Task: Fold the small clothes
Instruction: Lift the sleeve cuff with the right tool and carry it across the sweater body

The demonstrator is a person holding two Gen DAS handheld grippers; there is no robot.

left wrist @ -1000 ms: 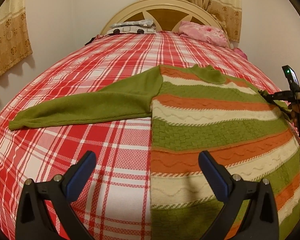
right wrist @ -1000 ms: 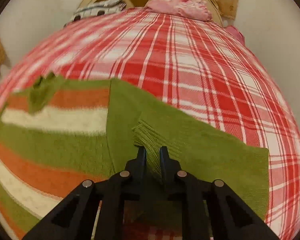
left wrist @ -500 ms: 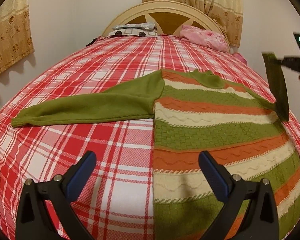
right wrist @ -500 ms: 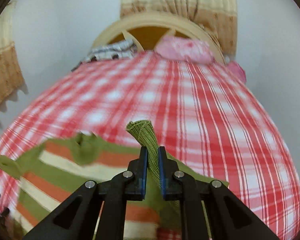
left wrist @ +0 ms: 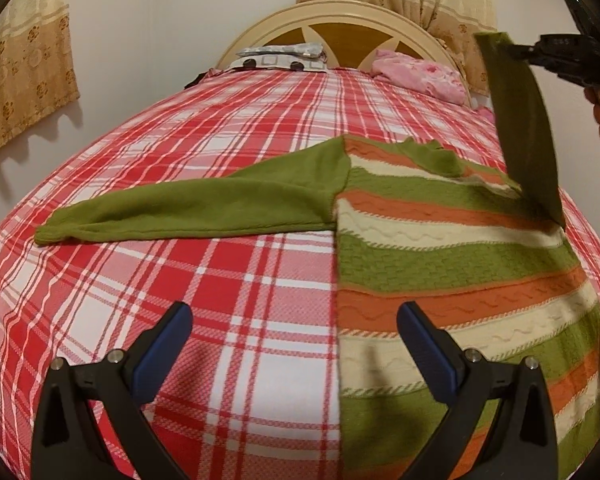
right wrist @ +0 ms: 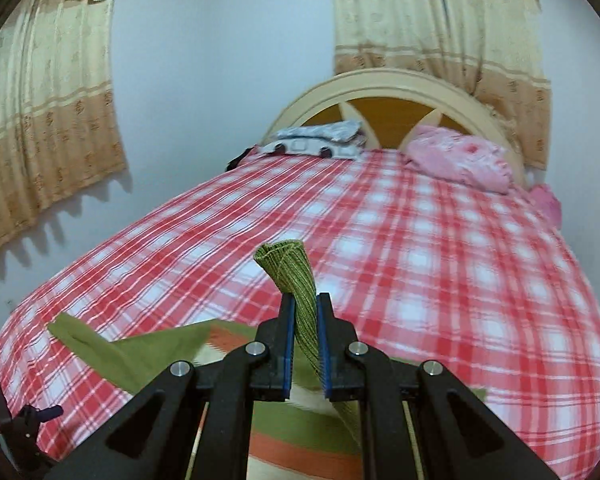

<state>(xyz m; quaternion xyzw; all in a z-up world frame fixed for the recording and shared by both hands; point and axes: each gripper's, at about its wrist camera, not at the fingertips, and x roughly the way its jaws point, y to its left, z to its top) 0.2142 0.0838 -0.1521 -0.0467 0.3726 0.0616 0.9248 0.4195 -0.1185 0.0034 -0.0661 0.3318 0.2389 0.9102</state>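
Right tool [right wrist: 304,320] is clamped on the sweater's [left wrist: 440,248] right cuff [right wrist: 288,268], sleeve [left wrist: 520,128] lifted over the body on the bed [left wrist: 220,128]. Left tool [left wrist: 292,340] hangs wide and holds nothing. The pinch looks shallow, maybe; a quick swing could slip the cuff free and bunch the fold.

Striped green, orange and cream sweater [left wrist: 452,264] flat on bed, one green sleeve [left wrist: 520,128] lifted upright

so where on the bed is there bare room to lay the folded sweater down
Bare plaid bedspread lies between the flat left sleeve and the left gripper, and again from that sleeve up to the pillows. The sweater crowds the right side, where the right gripper holds up the other sleeve.
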